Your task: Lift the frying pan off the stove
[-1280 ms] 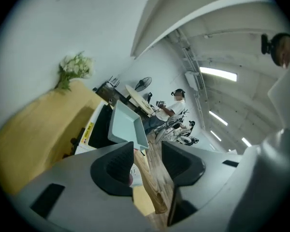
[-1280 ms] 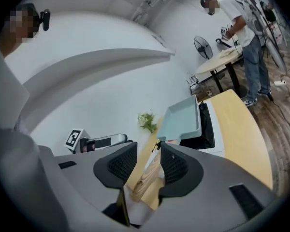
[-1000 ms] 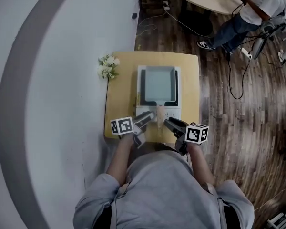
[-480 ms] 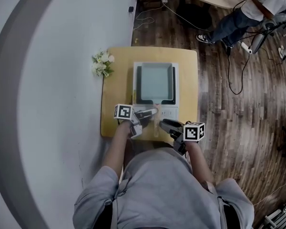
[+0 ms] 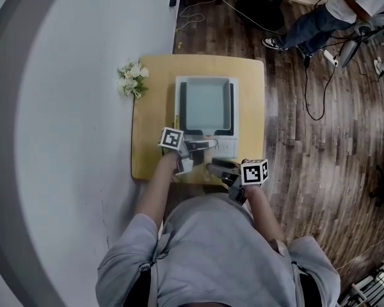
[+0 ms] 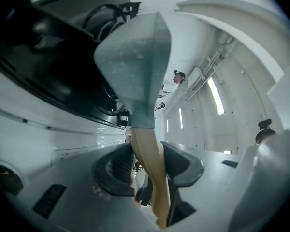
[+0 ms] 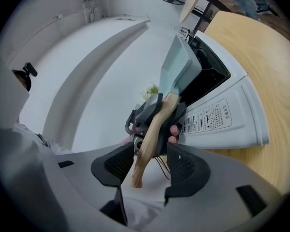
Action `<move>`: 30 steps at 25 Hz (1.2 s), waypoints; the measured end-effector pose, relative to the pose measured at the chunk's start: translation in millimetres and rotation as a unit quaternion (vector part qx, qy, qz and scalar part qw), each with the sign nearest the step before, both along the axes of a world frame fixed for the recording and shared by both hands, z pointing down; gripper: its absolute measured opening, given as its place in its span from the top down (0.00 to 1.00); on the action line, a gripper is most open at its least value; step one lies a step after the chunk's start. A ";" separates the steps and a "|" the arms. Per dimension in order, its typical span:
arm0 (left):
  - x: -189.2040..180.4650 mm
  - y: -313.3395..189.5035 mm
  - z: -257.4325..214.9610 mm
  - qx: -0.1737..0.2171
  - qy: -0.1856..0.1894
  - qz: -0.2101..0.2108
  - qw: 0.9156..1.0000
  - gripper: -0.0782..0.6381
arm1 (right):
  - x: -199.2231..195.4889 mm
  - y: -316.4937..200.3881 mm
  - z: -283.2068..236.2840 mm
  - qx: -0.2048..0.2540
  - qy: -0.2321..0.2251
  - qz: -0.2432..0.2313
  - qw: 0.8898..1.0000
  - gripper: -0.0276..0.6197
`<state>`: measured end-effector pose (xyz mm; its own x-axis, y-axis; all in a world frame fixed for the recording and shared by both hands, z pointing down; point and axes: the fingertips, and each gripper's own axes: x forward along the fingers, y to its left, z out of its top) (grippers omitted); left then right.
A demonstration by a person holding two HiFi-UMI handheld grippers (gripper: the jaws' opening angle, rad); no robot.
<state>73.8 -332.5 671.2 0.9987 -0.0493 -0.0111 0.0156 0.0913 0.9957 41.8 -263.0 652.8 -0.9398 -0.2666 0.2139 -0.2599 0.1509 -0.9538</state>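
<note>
The left gripper [image 5: 203, 145] [image 6: 147, 164] is closed on the wooden handle [image 6: 146, 146] [image 7: 153, 129] of the frying pan [image 5: 206, 104] [image 6: 134, 64] [image 7: 180, 70]. Its two dark pads press on the handle from either side, close to where the wood meets the pan's grey-green body. The right gripper [image 5: 212, 166] [image 7: 147, 164] stands open. Its jaws are spread on either side of the handle's free end, with a gap showing on each side, so it straddles the wood without pinching it.

The frying pan is square, with low walls and a pale grey floor that shows plain in the head view. It lies over the black top of the white stove [image 5: 225, 148] [image 7: 222, 117] [image 6: 38, 122], with its handle reaching out past the stove's printed control panel toward the person. The views do not show whether its base is touching the stove or just clear of it.

The stove stands at the middle of the wooden desk [image 5: 152, 123] [image 7: 275, 76]. To the stove's left, at the desk's far corner, lies a small bunch of white flowers [image 5: 131, 78].

Both forearms reach in from the near edge of the desk. The left one [image 5: 155, 194] angles in from the stove's left, and the right one [image 5: 264, 211] comes in from its right. The two grippers meet on the handle just in front of the stove, with the left nearer the stove than the right. Beyond the stove, on the dark wood floor, stands another person [image 5: 345, 5].
</note>
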 end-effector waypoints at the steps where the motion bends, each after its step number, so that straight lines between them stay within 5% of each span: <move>1: 0.6 -0.4 -1.0 -0.005 0.005 -0.003 1.000 0.67 | -1.0 0.5 -0.1 -0.004 -0.007 -0.003 1.000 0.67; 8: 2.1 0.1 -5.7 -0.018 0.017 -0.009 1.000 0.68 | -22.6 4.4 3.0 -0.023 -0.032 -0.030 0.999 0.66; 13: -0.1 0.1 -5.9 -0.026 0.012 -0.026 0.999 0.69 | -32.3 2.7 2.6 -0.030 -0.039 -0.027 0.998 0.77; 25: -13.5 23.2 -29.2 -0.001 0.008 -0.059 0.998 0.71 | -33.5 31.7 -16.6 0.011 -0.045 -0.048 0.998 0.77; 30: -17.4 48.9 -40.3 0.032 -0.016 -0.040 0.999 0.71 | -42.3 57.2 -26.5 0.024 -0.044 -0.055 0.997 0.77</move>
<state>56.4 -283.6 630.9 0.9915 -0.1295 0.0158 -0.0124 0.0268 0.9996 -0.6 -205.7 626.3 -0.9782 -0.1697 0.1195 -0.1559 0.2206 -0.9628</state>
